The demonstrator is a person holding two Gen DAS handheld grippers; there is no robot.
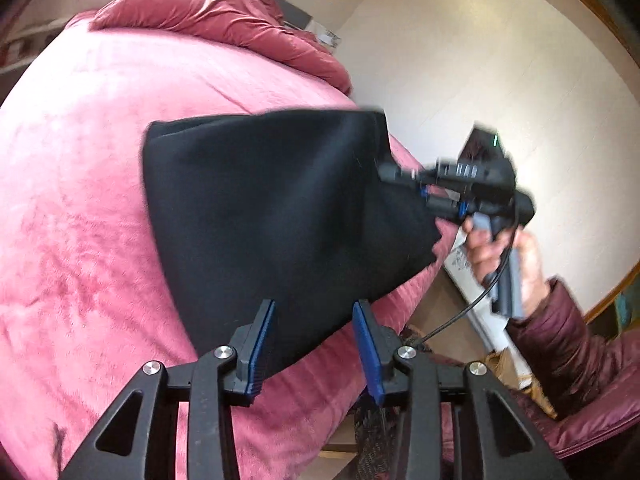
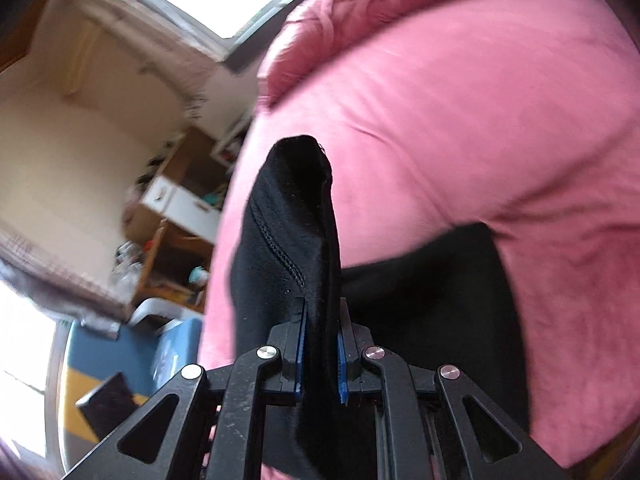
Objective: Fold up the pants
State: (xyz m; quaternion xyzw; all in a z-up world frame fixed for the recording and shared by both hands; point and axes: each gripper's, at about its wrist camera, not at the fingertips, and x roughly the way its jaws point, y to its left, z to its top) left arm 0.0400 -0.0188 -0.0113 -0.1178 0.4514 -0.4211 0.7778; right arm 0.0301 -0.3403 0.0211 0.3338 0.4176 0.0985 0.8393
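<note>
Black pants [image 1: 272, 216] spread on the pink bed [image 1: 80, 200]; right tongs [image 2: 322, 344] clamped on one bunched edge, lifting; left tongs [image 1: 314, 344] parted, empty, just beside the pants; could slip, undoing the fold.

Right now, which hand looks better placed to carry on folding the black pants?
Right: the right gripper is clamped on the pants; the left gripper stands open, gripping nothing.

Both wrist views look down—sharing the bed [image 1: 100, 160].
</note>
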